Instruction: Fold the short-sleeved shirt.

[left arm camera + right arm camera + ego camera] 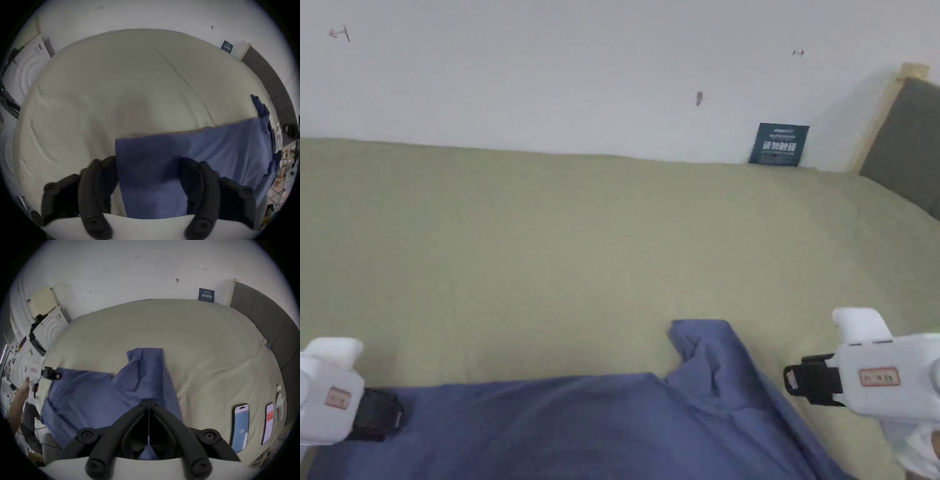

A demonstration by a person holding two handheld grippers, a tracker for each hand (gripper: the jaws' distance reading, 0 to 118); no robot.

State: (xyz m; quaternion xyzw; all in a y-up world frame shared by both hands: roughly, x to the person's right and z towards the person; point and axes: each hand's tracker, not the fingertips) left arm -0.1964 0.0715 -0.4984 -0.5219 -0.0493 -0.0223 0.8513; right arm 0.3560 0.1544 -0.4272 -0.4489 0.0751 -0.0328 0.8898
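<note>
The bed (pixel 581 250), covered in an olive-green sheet, spreads across the head view; a white wall (pixel 550 62) stands behind it at twelve o'clock, and a grey headboard (pixel 909 144) rises at two o'clock; the blue short-sleeved shirt (pixel 600 425) lies on the bed's near edge at six o'clock, with one sleeve (pixel 706 350) pointing up towards twelve o'clock; two phones (pixel 240 426) lie on the sheet at four o'clock in the right gripper view, well apart from the shirt; a dark sign (pixel 779 144) leans on the wall at one o'clock; the left gripper (pixel 375 415) sits at eight o'clock at the shirt's corner, its jaws spread wide with the blue cloth lying between them in the left gripper view; the right gripper (pixel 800 381) sits at four o'clock just beside the sleeve side, its jaws brought together at the tips, and whether cloth is pinched there cannot be told.
</note>
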